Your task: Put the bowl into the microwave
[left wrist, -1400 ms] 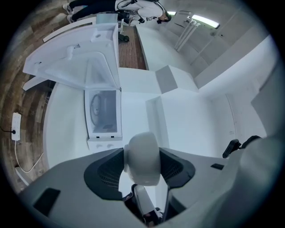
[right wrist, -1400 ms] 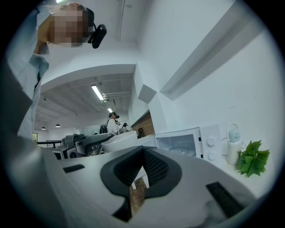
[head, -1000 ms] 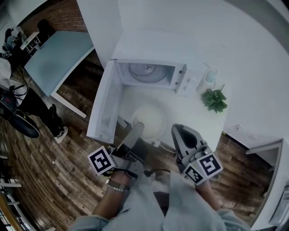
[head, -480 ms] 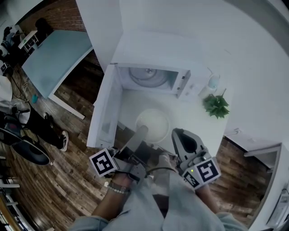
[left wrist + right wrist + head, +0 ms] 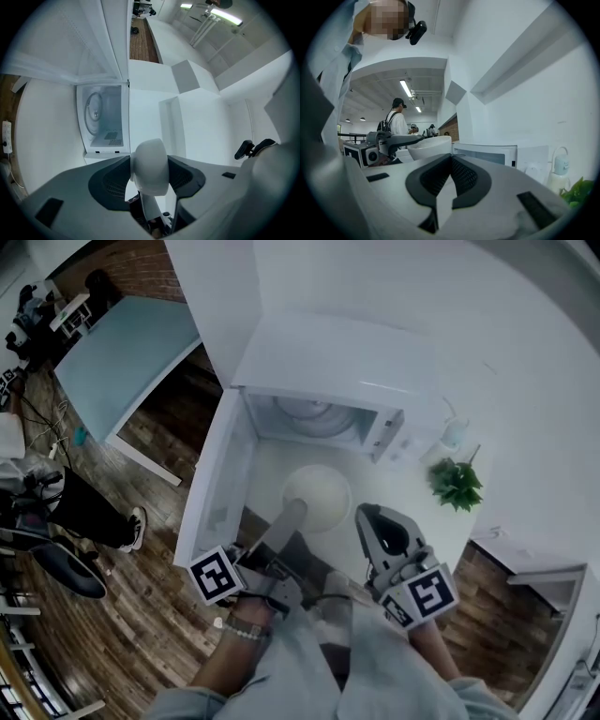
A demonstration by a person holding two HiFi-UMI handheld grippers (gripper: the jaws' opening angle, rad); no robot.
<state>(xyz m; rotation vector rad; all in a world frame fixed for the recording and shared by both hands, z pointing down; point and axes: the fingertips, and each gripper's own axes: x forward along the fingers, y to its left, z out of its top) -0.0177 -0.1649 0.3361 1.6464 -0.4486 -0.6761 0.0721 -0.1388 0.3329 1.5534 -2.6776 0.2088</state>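
In the head view, the white bowl (image 5: 319, 496) hangs over the white counter (image 5: 267, 460), just in front of the open microwave (image 5: 314, 418). My left gripper (image 5: 295, 510) is shut on the bowl's near rim. The left gripper view has that bowl (image 5: 150, 164) edge-on between the jaws, with the microwave cavity and its glass turntable (image 5: 95, 110) ahead and to the left. My right gripper (image 5: 368, 513) is shut with nothing in it, right of the bowl. From the right gripper (image 5: 451, 160) view the bowl (image 5: 429, 146) is level with the microwave (image 5: 487, 153).
The microwave door (image 5: 214, 484) stands swung out to the left. A soap bottle (image 5: 455, 432) and a small green plant (image 5: 457, 484) sit right of the microwave. A pale blue table (image 5: 122, 357) and a person (image 5: 84, 512) are on the wooden floor at left.
The bowl in my left gripper has come a little closer to the microwave opening. My right gripper has stayed shut beside it.
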